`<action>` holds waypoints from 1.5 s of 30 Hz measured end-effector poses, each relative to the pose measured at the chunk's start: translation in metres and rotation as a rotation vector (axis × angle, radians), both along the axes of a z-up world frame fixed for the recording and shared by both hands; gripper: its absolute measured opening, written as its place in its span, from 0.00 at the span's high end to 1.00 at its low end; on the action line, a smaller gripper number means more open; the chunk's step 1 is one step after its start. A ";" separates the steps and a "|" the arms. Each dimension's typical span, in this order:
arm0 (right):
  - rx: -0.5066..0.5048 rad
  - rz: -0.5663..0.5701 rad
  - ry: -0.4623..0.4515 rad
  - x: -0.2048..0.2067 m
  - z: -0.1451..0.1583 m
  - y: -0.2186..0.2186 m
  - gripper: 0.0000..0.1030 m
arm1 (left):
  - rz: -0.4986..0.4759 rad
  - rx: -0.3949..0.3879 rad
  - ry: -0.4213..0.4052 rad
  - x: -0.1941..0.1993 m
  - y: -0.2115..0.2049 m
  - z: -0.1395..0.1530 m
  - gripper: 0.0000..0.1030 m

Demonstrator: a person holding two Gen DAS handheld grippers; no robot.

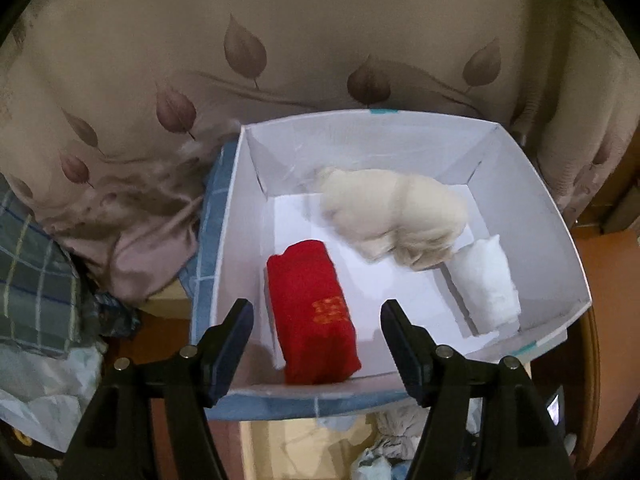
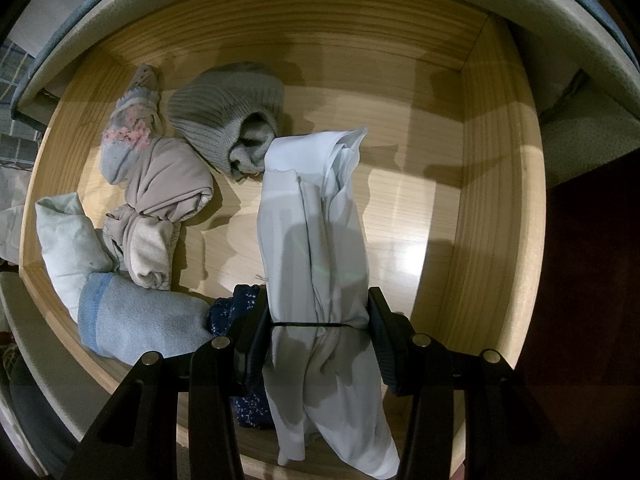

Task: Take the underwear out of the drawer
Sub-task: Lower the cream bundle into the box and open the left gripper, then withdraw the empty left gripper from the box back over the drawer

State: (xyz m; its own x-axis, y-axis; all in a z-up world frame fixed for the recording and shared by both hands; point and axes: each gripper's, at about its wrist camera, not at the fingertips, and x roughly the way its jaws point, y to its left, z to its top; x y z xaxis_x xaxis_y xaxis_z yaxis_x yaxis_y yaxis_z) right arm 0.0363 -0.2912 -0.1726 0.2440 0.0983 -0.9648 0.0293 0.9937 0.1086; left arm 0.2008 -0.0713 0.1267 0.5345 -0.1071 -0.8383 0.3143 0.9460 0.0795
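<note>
In the left wrist view my left gripper (image 1: 317, 318) stands open over the near edge of a white paper box (image 1: 532, 200), nothing between its fingers. A folded red garment (image 1: 312, 312) lies in the box just beyond the fingertips, with a crumpled cream garment (image 1: 394, 218) and a rolled white one (image 1: 486, 282) farther in. In the right wrist view my right gripper (image 2: 318, 324) is shut on a pale white-grey rolled piece of underwear (image 2: 312, 240), holding it over the wooden drawer (image 2: 492, 184).
In the drawer lie a grey knitted roll (image 2: 228, 116), a beige bundle (image 2: 160, 192), a light blue roll (image 2: 140, 328), a pale green piece (image 2: 68, 236) and a dark navy cloth (image 2: 236, 312). A leaf-patterned bedcover (image 1: 200, 60) and plaid cloth (image 1: 36, 272) surround the box.
</note>
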 end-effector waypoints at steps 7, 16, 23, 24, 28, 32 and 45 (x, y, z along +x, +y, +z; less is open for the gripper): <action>-0.004 -0.001 0.001 0.001 0.000 0.000 0.57 | -0.053 0.030 -0.017 -0.043 0.014 0.008 0.34; -0.012 -0.001 0.003 0.002 0.000 -0.001 0.58 | 0.061 0.021 0.012 -0.102 0.057 -0.042 0.34; -0.022 -0.001 0.008 0.001 0.001 0.003 0.58 | 0.149 0.024 0.091 -0.135 0.071 -0.104 0.34; -0.023 0.000 0.009 0.001 0.001 0.003 0.58 | 0.159 0.026 0.104 -0.139 0.071 -0.114 0.34; -0.028 -0.002 0.011 0.001 0.001 0.006 0.57 | 0.182 0.019 0.151 -0.152 0.073 -0.144 0.34; -0.039 0.001 0.021 0.001 -0.001 0.008 0.57 | 0.198 0.017 0.159 -0.159 0.076 -0.162 0.34; -0.103 0.009 -0.122 -0.013 0.022 0.019 0.61 | 0.294 -0.073 0.125 -0.162 0.097 -0.167 0.34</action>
State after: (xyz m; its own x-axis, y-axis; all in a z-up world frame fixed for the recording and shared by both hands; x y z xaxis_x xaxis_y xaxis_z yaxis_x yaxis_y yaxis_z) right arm 0.0232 -0.2717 -0.1510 0.3599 0.0033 -0.9330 0.0129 0.9999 0.0085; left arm 0.0391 0.0258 -0.0408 0.4452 -0.0260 -0.8950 0.0301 0.9994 -0.0141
